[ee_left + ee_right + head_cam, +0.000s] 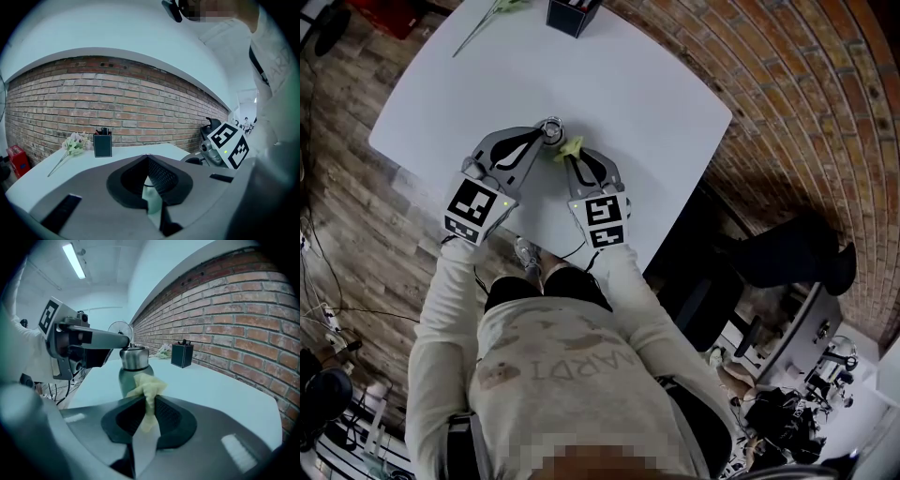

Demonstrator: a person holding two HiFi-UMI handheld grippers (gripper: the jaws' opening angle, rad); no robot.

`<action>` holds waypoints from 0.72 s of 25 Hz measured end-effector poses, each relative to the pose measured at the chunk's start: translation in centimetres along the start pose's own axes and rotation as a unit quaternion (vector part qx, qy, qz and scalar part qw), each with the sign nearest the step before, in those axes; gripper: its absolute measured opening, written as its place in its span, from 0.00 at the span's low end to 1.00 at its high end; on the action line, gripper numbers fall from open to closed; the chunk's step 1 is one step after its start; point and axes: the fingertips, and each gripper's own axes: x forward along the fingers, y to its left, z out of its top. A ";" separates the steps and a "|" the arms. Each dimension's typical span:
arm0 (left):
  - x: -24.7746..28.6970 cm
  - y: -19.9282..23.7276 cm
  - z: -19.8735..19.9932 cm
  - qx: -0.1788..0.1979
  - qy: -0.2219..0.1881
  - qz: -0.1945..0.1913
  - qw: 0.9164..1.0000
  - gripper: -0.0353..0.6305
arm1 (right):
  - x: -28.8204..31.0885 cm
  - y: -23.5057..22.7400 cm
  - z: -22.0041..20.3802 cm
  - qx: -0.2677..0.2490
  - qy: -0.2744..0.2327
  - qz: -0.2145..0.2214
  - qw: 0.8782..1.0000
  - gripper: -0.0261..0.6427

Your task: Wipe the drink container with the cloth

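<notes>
Brick wall [243,301] backs a white table [609,94], and the drink container [133,369] stands upright on it between the two claws. The left gripper [546,131] has its jaws drawn together at the container's steel cap, with a thin loop caught between them. The right gripper [147,401] is clamped on a crumpled yellow-green cloth [147,390], which touches the container's side just below the cap.

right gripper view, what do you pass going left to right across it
left gripper → drink container → flowers → pen holder → brick wall
</notes>
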 end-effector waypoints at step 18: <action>-0.4 0.4 -0.6 -0.005 0.003 -0.002 1.000 0.05 | 0.9 3.2 -2.0 -0.027 0.026 0.024 0.999 0.14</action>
